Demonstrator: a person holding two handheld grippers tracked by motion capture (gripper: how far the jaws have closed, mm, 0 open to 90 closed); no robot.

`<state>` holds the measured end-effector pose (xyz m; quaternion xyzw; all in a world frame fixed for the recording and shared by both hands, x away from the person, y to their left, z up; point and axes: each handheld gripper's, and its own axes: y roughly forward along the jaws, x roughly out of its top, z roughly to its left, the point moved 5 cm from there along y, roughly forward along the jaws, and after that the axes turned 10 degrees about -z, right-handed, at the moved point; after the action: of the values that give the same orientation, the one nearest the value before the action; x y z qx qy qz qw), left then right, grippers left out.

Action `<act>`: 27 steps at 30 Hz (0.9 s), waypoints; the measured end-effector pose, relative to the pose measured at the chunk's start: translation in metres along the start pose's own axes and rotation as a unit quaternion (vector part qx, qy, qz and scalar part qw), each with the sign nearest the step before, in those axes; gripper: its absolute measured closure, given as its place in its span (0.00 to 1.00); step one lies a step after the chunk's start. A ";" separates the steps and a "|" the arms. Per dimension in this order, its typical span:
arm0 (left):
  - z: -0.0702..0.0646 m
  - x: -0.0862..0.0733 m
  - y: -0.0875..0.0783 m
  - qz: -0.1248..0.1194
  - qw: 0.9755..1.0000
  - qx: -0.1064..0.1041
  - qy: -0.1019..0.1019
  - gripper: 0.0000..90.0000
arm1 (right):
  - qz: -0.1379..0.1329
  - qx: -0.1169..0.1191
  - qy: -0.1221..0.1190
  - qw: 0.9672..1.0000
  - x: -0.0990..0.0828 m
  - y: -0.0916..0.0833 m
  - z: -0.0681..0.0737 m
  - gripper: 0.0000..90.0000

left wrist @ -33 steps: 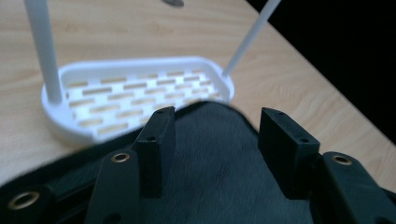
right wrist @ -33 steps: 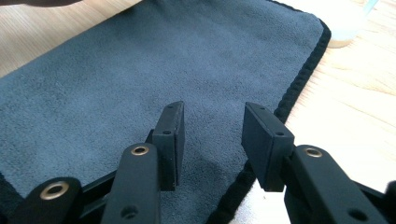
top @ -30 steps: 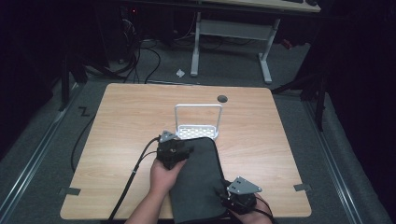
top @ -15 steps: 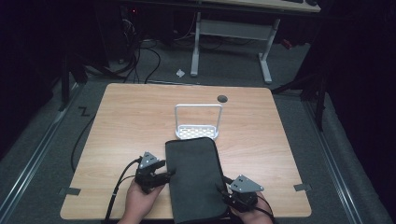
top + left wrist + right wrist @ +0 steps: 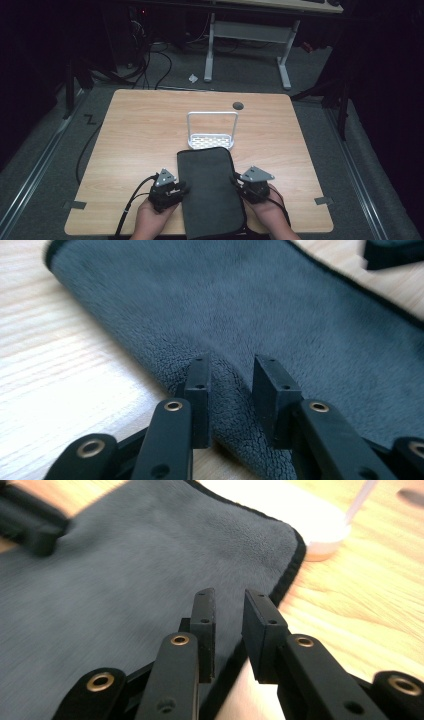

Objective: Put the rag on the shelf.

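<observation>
A dark grey fleece cloth lies folded lengthwise on the wooden table, near the front edge. My left gripper is at its left edge. In the left gripper view the jaws have just been closing and pinch a raised fold of the cloth at the left gripper. My right gripper is at the right edge. In the right gripper view its jaws have also just been closing and straddle the black hem of the cloth at the right gripper.
A white wire rack stands upright just behind the cloth's far end, and its base lies close to the cloth's corner. A small dark hole marks the table farther back. Desk legs and cables are on the floor beyond.
The left gripper has come off the top of the cloth and down to its left edge. The right gripper has moved forward along the right edge. Both pairs of jaws have narrowed.
</observation>
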<state>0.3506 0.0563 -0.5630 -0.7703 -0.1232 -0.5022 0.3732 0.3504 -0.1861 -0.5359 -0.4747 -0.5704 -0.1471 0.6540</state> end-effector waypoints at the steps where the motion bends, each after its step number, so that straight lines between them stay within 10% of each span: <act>1: 0.001 -0.001 0.002 0.000 1.000 -0.001 -0.004 0.75 | 0.010 0.001 0.003 1.000 0.001 0.009 -0.002 0.85; 7: 0.003 0.000 0.006 0.011 1.000 -0.008 -0.005 0.75 | 0.069 0.001 0.005 0.998 -0.006 0.047 -0.009 0.86; 21: -0.022 -0.012 -0.007 0.043 0.996 -0.083 -0.010 0.69 | 0.051 0.037 0.003 0.998 -0.036 -0.008 0.004 0.81; 27: -0.005 -0.001 -0.009 0.007 0.999 -0.028 -0.019 0.56 | 0.047 0.042 0.018 0.998 -0.036 -0.008 0.003 0.80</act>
<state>0.3411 0.0592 -0.5584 -0.7907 -0.1106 -0.4884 0.3521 0.3320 -0.2007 -0.5649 -0.4703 -0.5412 -0.1000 0.6898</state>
